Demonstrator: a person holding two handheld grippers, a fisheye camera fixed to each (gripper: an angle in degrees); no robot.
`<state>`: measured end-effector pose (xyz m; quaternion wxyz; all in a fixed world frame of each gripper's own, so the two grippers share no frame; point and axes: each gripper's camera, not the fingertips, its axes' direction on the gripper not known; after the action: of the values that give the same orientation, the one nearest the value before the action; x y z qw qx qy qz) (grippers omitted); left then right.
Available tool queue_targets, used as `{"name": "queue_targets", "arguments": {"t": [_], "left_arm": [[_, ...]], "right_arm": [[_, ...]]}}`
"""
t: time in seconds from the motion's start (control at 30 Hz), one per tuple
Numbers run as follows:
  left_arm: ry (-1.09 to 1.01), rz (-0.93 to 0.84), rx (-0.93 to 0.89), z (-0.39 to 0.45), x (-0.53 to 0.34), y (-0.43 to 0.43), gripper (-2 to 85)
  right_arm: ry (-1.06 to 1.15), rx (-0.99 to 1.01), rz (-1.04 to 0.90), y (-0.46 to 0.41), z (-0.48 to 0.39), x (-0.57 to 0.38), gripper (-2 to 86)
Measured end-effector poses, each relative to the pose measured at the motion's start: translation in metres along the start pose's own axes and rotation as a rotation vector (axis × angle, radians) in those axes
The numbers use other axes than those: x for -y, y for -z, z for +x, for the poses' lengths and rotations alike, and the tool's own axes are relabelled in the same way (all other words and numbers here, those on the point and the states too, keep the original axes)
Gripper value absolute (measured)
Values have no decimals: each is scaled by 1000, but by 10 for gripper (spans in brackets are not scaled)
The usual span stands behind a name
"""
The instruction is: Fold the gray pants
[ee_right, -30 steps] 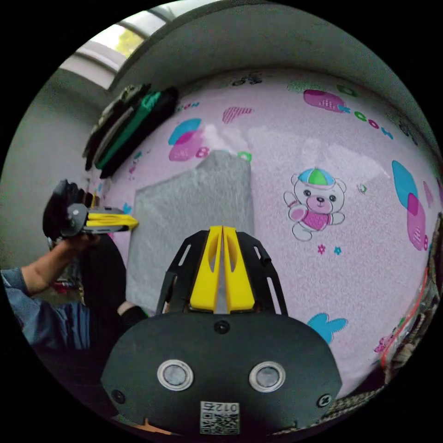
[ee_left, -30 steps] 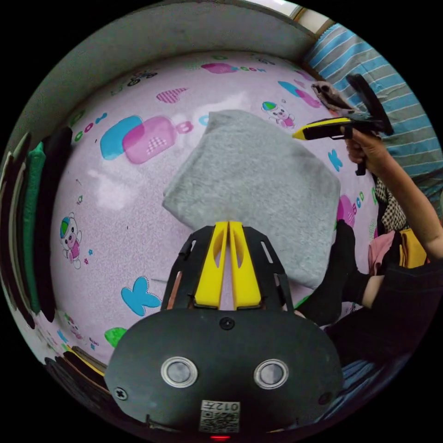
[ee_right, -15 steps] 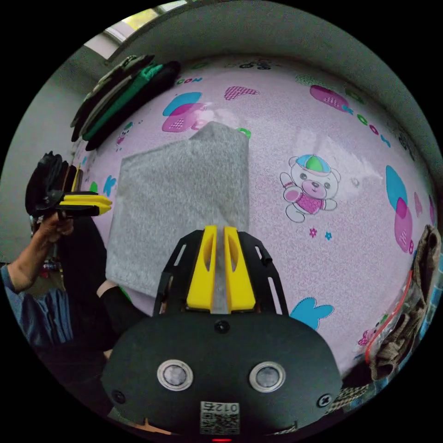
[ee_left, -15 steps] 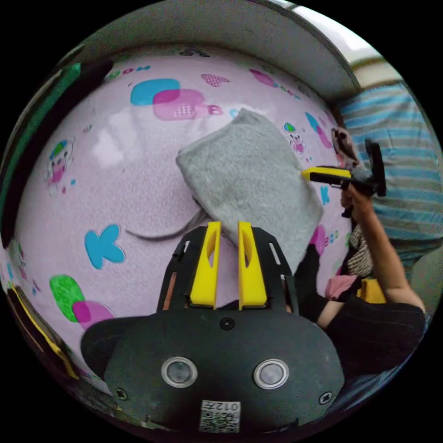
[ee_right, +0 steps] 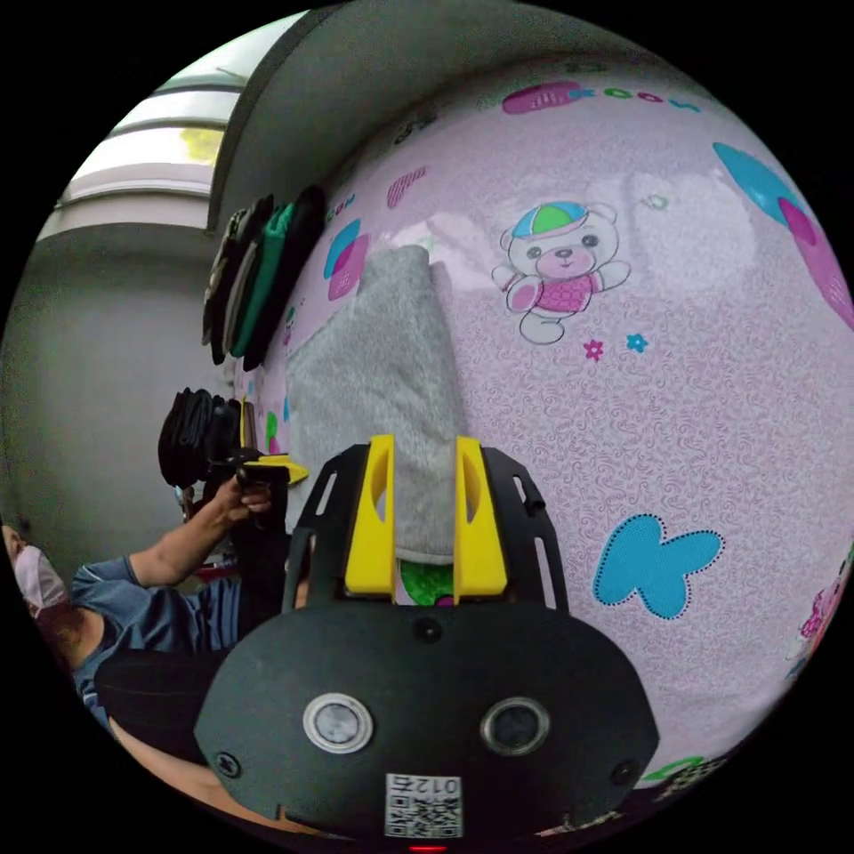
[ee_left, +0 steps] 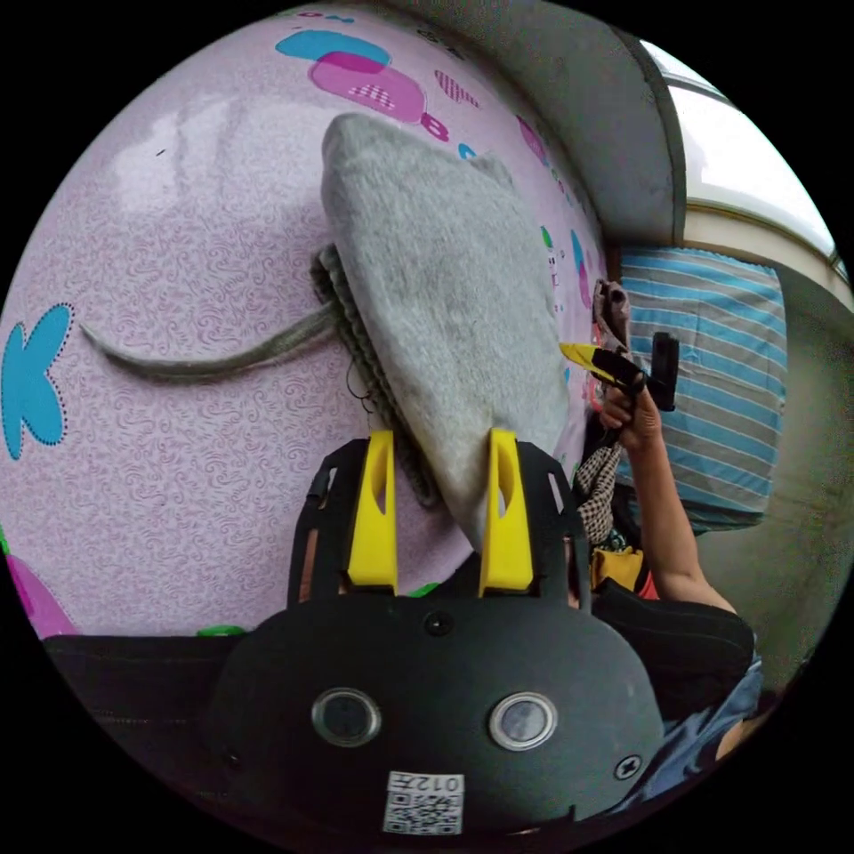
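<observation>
Gray pants (ee_left: 436,294) folded into a compact rectangle on the pink cartoon-print mat (ee_left: 178,427), lying at about twelve o'clock from each gripper's own camera. A drawstring (ee_left: 205,360) trailing loose from the waistband edge out toward nine o'clock in the left gripper view. Left gripper (ee_left: 440,445) wide open, jaws straddling the near corner of the bundle, pressing on nothing. Right gripper (ee_right: 425,449) likewise spread — near edge of the cloth between the jaws, not clamped as far as can be told. Stack of dark and green folded clothes (ee_right: 258,267) at ten o'clock in the right gripper view; striped fabric (ee_left: 712,356) at three o'clock in the left gripper view.

Likely near the end of the fold, or about to lift the bundle. Risks from here: closing on the top layer alone would peel the fold open; lifting from near corners only could let the far half sag and unroll — and the stray drawstring could drag or snag on the mat
</observation>
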<state>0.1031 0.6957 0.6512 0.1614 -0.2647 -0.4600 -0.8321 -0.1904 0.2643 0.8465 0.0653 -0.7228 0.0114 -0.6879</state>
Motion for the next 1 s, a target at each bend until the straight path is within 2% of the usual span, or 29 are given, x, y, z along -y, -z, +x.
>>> {"name": "queue_targets", "arguments": {"t": [0.07,0.2,0.33,0.47,0.7,0.77,1.0], "left_arm": [[-7,5,-22,-8,3,-4,145],[-7,37,-39,-21,6,-10,144],[-33,73,15,-24,9,-18,140],[-17,58,-18,-38,18,-30,134],[-106,20,3,-53,42,-34,113],[-113,40,34,-61,56,-25,109],[-109,42,-35,-90,69,-34,120]], "right_arm": [[-1,-7,36,8,7,1,111],[-28,76,-37,-2,31,7,115],[-15,76,-102,-20,43,16,123],[-24,98,-110,-25,56,21,106],[-74,133,-33,-31,74,16,72],[-94,170,-6,-37,76,9,73],[-55,194,-23,-53,84,13,96]]}}
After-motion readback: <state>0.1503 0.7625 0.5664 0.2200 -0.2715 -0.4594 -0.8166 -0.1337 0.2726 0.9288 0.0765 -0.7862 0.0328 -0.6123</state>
